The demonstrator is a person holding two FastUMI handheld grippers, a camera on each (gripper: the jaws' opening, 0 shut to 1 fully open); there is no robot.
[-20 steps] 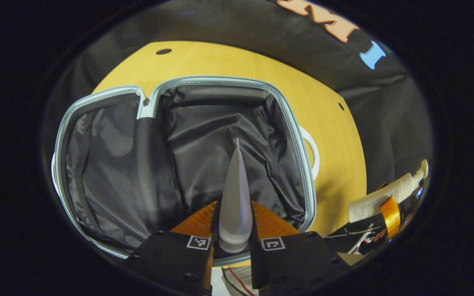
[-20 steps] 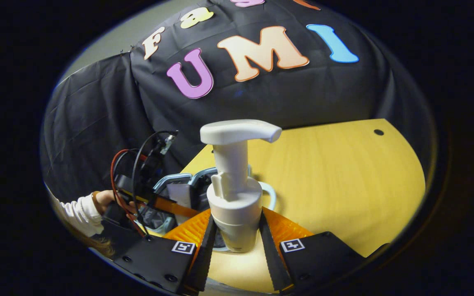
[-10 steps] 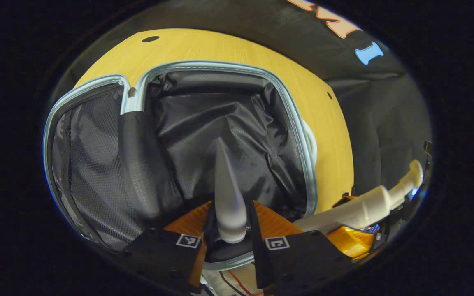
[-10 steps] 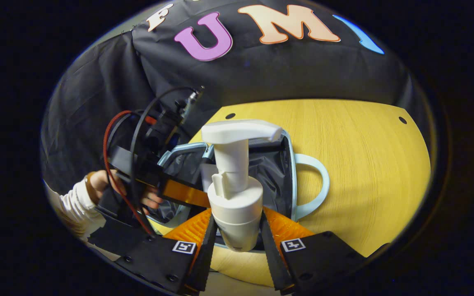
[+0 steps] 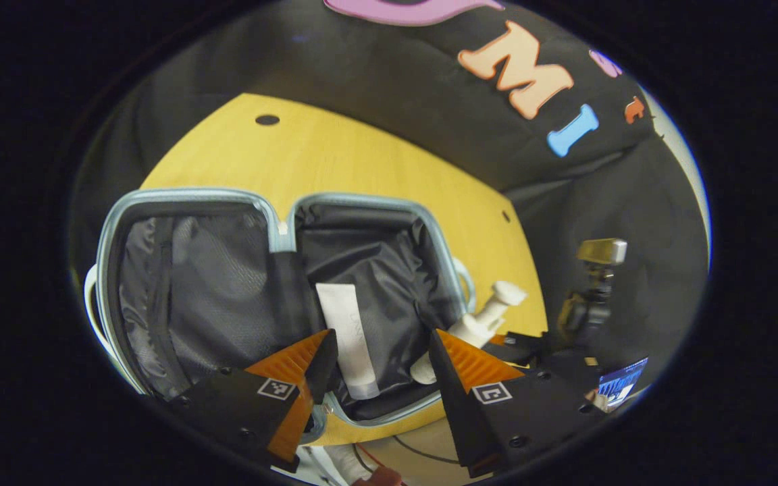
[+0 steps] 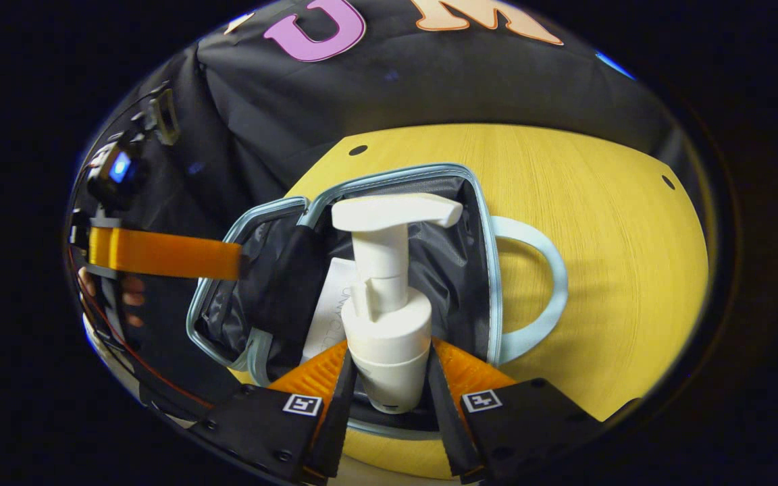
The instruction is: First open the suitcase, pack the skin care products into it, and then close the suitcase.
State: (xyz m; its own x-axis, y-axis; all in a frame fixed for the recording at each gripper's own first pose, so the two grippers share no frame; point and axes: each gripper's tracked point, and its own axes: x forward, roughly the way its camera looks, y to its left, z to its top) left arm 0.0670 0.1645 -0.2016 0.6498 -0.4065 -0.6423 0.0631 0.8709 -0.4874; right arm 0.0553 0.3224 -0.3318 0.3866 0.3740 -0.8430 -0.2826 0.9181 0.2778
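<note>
Yellow counter [image 6: 598, 223] carries the open suitcase [image 5: 443, 263], tube [image 5: 352, 337] lying inside. Left gripper [image 5: 379, 358] jaws spread, empty; right gripper [image 6: 385, 391] pinches the pump bottle [image 6: 385, 317] at its stiff, probably slippery body, above the lining.

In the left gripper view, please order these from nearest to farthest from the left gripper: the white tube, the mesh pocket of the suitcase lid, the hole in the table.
From the left gripper:
1. White tube: lying in the suitcase, just ahead between the open fingers.
2. Mesh pocket: in the lid half, to the left.
3. Hole in the table: beyond the suitcase, near the far edge.
</note>
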